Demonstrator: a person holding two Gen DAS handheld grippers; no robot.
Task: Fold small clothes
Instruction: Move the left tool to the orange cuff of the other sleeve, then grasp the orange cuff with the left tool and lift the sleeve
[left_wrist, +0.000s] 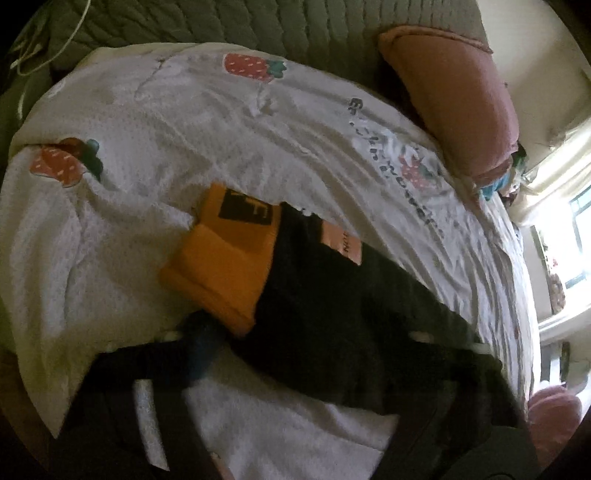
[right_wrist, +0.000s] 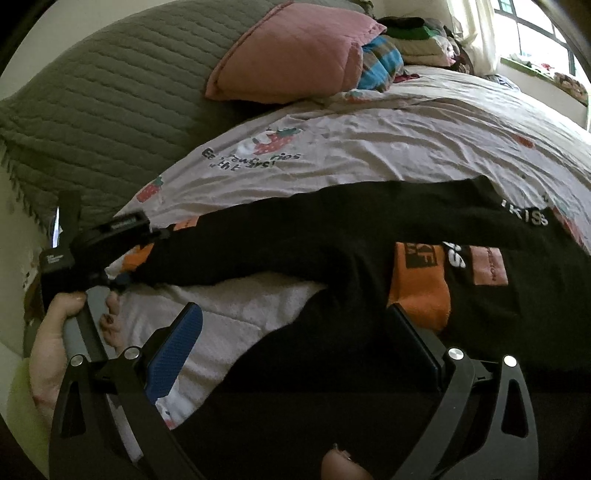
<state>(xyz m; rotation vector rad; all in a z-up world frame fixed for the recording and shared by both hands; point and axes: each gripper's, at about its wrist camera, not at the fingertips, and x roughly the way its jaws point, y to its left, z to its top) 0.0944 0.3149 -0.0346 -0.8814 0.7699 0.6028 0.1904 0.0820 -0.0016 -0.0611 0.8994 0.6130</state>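
A black garment (left_wrist: 332, 288) with an orange cuff (left_wrist: 221, 266), a pink label and white lettering lies stretched across the strawberry-print sheet (left_wrist: 184, 129). My left gripper (left_wrist: 341, 339) sits low over it, blurred. Its blue pad (left_wrist: 205, 336) is beside the orange cuff, its jaws stand apart, and black cloth lies between them. In the right wrist view the same garment (right_wrist: 295, 236) runs left to right, folded over on itself near a second orange cuff (right_wrist: 421, 291). My right gripper (right_wrist: 295, 347) is open wide over the cloth. A hand holds the left gripper (right_wrist: 120, 280) at the garment's left end.
A pink pillow (right_wrist: 291, 55) and a green quilt (right_wrist: 92, 103) lie at the head of the bed. A pile of clothes (right_wrist: 417, 40) sits behind the pillow, near a window (right_wrist: 535, 29). A person's hand (right_wrist: 55, 332) is at the left edge.
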